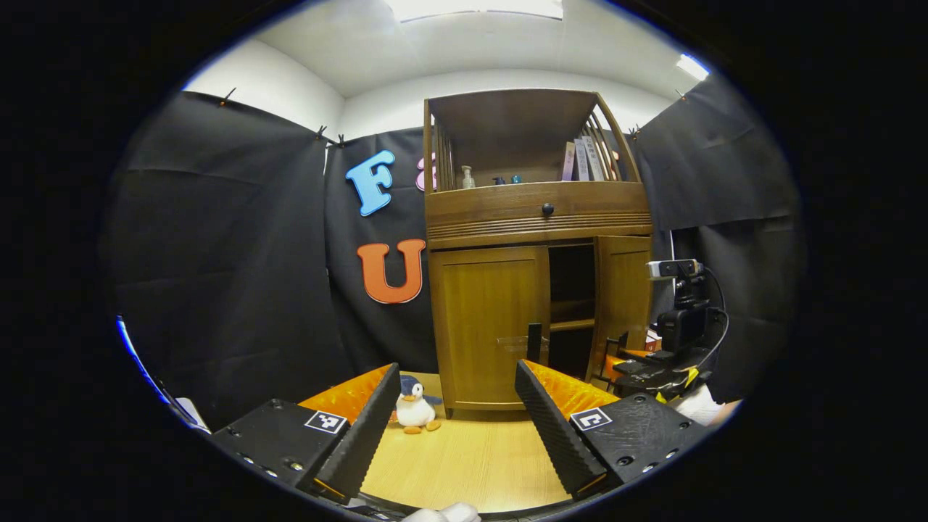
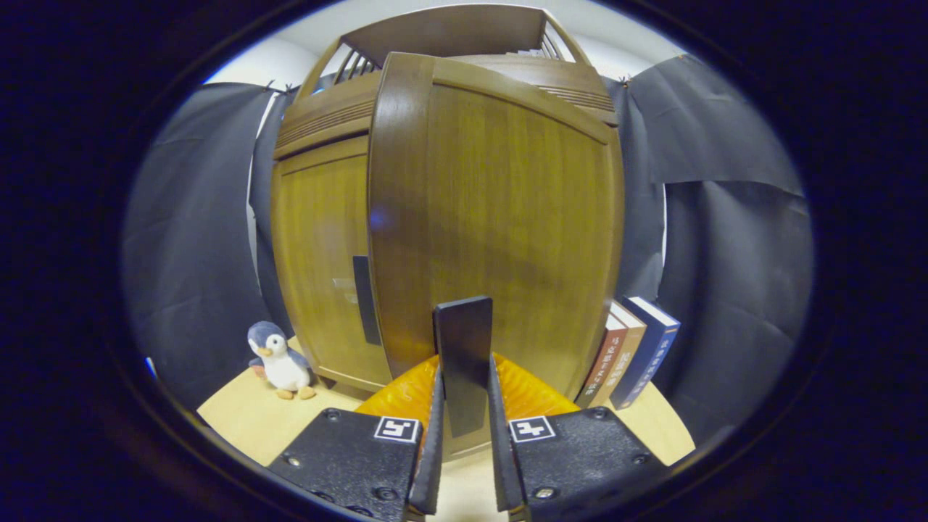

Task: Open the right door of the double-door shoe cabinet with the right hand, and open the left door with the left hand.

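Right tool (image 2: 464,435) fingers nearly closed, clamped on both sides of the black handle (image 2: 463,362) of the right door (image 2: 507,217); the door is swung partly open toward the camera. Left door (image 2: 319,268) behind it sits flat and closed, its own dark handle (image 2: 365,299) untouched. Row of books (image 2: 631,348) stands just right of the open door, plush penguin (image 2: 279,361) on the wooden floor (image 2: 246,420) left of the cabinet.

Left tool (image 1: 457,413) spread wide, holding nothing, hanging well apart from the shoe cabinet (image 1: 536,246). From this view the left door (image 1: 489,326) is shut, the right door (image 1: 623,297) is angled out with dark shelves visible in the gap. Right tool (image 1: 656,362) sits low beside the open door. Penguin (image 1: 415,406) sits near the cabinet's lower left corner. Upper shelf carries small bottles (image 1: 468,176) and books (image 1: 583,158); a drawer knob (image 1: 548,209) sits below.
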Action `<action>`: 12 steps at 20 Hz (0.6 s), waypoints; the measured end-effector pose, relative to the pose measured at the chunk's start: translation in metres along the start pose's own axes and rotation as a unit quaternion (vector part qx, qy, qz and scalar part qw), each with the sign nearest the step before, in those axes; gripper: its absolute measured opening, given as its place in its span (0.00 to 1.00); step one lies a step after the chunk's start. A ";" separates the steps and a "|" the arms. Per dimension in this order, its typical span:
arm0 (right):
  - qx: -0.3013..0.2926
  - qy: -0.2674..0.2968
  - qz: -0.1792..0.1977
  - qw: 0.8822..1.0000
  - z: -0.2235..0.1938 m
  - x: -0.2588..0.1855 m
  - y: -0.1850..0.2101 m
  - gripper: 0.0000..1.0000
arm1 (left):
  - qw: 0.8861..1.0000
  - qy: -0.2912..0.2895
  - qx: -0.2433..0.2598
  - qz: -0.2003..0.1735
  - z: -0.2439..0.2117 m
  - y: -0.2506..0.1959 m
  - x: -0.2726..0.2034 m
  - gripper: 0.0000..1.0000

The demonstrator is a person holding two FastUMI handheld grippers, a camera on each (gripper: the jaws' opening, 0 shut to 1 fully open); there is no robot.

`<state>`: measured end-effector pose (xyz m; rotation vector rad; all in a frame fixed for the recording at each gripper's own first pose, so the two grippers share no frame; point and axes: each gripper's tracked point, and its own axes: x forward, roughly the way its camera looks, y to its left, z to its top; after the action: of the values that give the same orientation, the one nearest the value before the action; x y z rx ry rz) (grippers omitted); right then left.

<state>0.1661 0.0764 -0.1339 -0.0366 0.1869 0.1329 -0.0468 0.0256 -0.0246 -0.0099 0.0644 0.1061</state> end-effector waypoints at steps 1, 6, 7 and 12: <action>0.000 0.000 0.000 1.000 -0.002 -0.005 -0.003 0.33 | 1.000 0.000 0.001 -0.004 0.001 -0.003 0.001 0.96; -0.002 0.003 -0.010 1.000 -0.006 -0.021 -0.021 0.29 | 1.000 -0.001 0.005 -0.021 0.001 -0.013 0.005 0.96; 0.001 0.003 -0.010 1.000 -0.007 -0.023 -0.024 0.28 | 1.000 -0.001 0.006 -0.024 0.000 -0.015 0.005 0.96; 0.007 0.004 -0.019 1.000 -0.010 -0.041 -0.045 0.26 | 0.999 -0.001 0.007 -0.041 0.001 -0.026 0.007 0.96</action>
<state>0.1299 0.0263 -0.1353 -0.0269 0.1948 0.0937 -0.0376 0.0003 -0.0243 0.0012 0.0632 0.0241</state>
